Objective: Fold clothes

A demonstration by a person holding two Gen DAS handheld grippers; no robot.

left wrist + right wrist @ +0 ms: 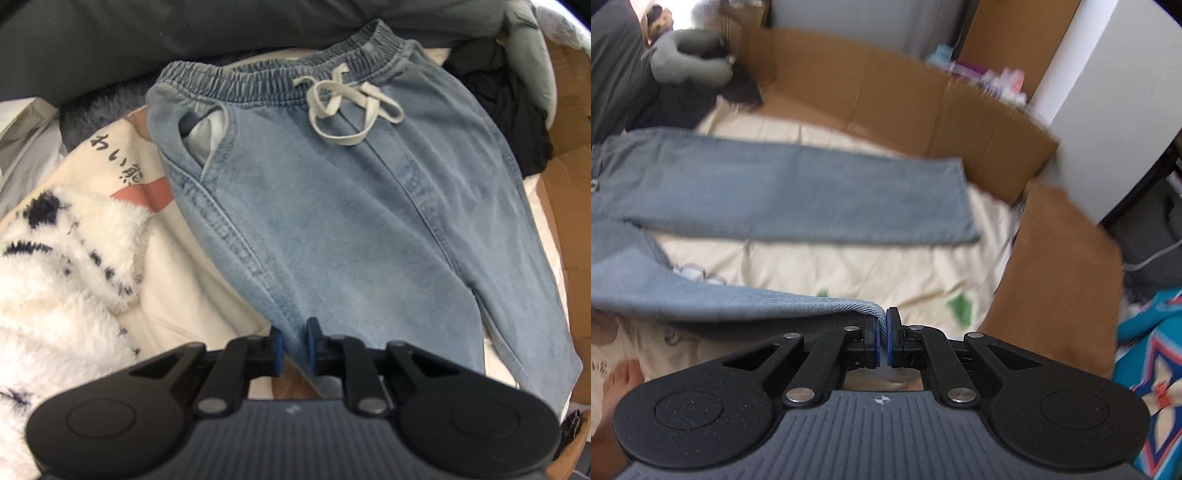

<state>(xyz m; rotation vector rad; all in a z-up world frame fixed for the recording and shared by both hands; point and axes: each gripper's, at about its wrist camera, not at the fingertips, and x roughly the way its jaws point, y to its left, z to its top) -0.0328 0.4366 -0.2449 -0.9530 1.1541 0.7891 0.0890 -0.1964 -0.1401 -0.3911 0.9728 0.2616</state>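
Now we pinch the jeans (783,184) hem tight in our right gripper (883,341), jaws nearly closed; our left gripper (294,345) clamps a fold of one leg. Both legs lie on the cream bedsheet (849,266).

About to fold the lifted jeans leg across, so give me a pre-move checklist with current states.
1. Right claw clamped on the hem of the jeans: ok.
2. Left claw gripping denim: cannot tell; fabric sits between pads that show a gap.
3. Other leg flat on the sheet: ok.
4. Waistband spread out, drawstring on top: ok.
5. Fluffy garment clear of the jeans: ok.
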